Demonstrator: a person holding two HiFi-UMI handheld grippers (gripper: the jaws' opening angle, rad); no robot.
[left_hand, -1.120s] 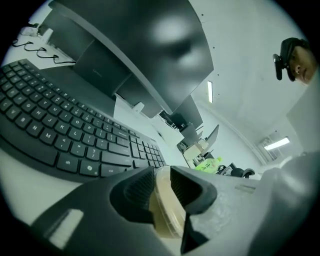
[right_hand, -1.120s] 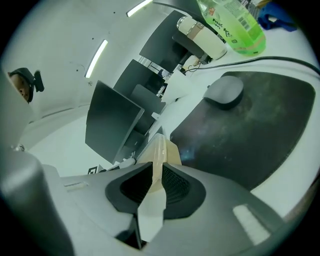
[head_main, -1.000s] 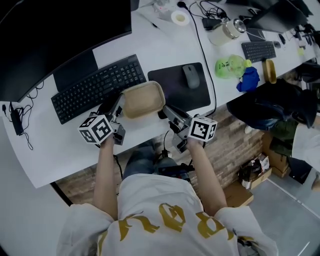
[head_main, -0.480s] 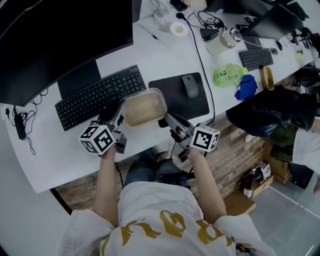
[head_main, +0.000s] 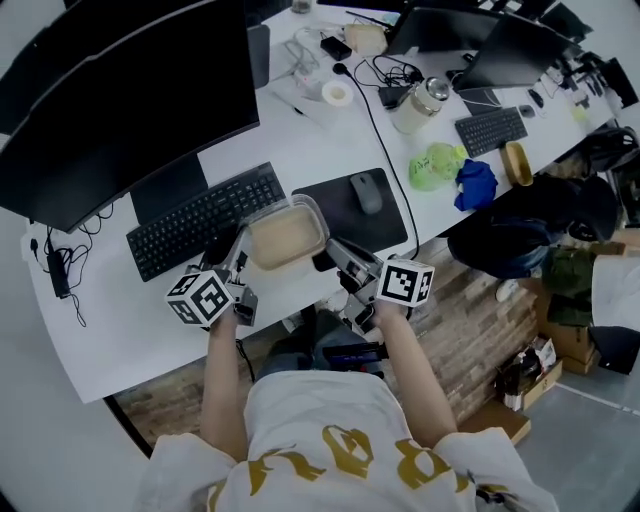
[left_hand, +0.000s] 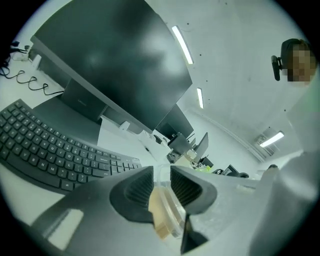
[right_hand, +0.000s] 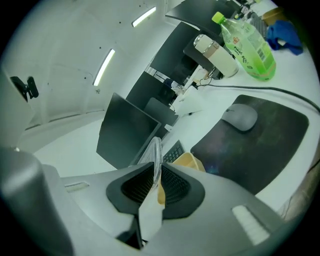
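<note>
A clear plastic container (head_main: 285, 233) with tan contents hangs over the white desk (head_main: 150, 315), between the black keyboard (head_main: 205, 219) and the desk's near edge. My left gripper (head_main: 240, 252) is shut on its left rim (left_hand: 162, 220). My right gripper (head_main: 335, 252) is shut on its right rim (right_hand: 156, 155). Both marker cubes sit near the person's hands, below the container. In the right gripper view the clear rim stands upright between the jaws, with the tan part (right_hand: 189, 162) beyond.
A large dark monitor (head_main: 130, 100) stands behind the keyboard. Right of the container lie a black mouse pad (head_main: 355, 205) with a grey mouse (head_main: 366, 191), a cable, a green bottle (head_main: 432, 165), a blue cloth (head_main: 473, 185) and a thermos (head_main: 415, 103). More desks and screens stretch behind.
Both grippers have lifted the container up off the desk; the keyboard and mouse pad now lie further below in the gripper views. The head view has widened and shifted.
</note>
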